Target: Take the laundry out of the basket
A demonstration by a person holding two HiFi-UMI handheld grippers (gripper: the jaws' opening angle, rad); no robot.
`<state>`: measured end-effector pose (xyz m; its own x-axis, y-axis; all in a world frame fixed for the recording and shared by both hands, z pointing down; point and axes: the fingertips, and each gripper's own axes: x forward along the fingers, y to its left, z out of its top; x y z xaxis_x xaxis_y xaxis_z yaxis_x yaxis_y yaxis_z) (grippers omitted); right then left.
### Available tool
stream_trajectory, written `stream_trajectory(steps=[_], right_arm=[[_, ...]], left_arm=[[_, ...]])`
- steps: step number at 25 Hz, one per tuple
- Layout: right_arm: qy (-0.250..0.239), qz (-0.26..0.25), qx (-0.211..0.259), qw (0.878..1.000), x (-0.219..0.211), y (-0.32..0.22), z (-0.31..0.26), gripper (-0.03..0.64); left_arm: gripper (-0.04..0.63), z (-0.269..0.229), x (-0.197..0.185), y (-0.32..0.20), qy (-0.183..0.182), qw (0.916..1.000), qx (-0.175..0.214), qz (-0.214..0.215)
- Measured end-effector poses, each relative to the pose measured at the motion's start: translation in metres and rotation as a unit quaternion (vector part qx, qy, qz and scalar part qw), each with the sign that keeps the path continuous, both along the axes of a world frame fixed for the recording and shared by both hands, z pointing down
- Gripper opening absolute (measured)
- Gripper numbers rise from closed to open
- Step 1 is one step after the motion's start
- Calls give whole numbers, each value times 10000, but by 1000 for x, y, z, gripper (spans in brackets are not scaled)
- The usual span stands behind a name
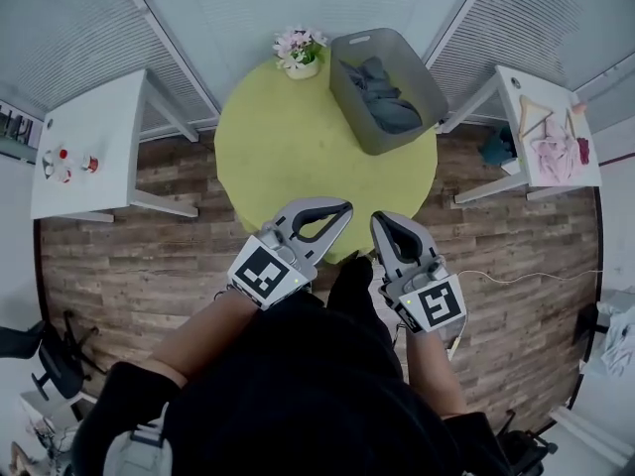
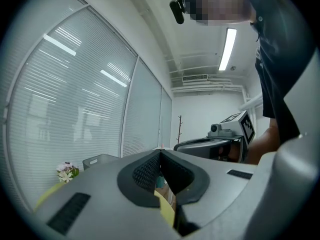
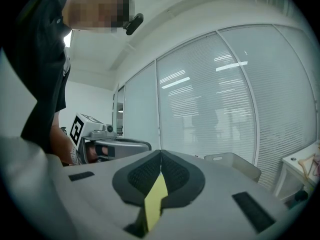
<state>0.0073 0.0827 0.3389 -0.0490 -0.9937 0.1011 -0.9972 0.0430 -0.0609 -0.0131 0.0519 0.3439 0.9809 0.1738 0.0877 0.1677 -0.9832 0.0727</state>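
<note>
Looking steeply down on a round yellow-green table point(image 1: 288, 157) over wood flooring. Holding the left gripper point(image 1: 344, 207) and the right gripper point(image 1: 378, 219) side by side over the table's near edge, both aimed toward the far side. Checking each gripper's own view: jaws pressed tip to tip on both, nothing pinched in either. Spotting the grey basket point(image 1: 347, 92) at the far right of the table with the dark grey laundry point(image 1: 385, 102) bunched inside, well apart from both grippers. Also noting a little pot of pink flowers point(image 1: 300, 53) just left of the basket, plus a white left side table point(image 1: 89, 127) and a white right side table point(image 1: 541, 82) with hangers and pinkish clothes on top.
</note>
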Motion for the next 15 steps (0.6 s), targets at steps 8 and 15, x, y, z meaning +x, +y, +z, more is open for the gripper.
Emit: stream_trajectory(steps=[8,15], right_arm=[[-34,-476,-142,9988,71,-35,10,23],[-73,-1026,-345,9941,141,-68,18,23]], left_arm=[[3,2,64,-34,-78,9987,53,-510],[3,5,128,-59,-217,9939,146,-1069]])
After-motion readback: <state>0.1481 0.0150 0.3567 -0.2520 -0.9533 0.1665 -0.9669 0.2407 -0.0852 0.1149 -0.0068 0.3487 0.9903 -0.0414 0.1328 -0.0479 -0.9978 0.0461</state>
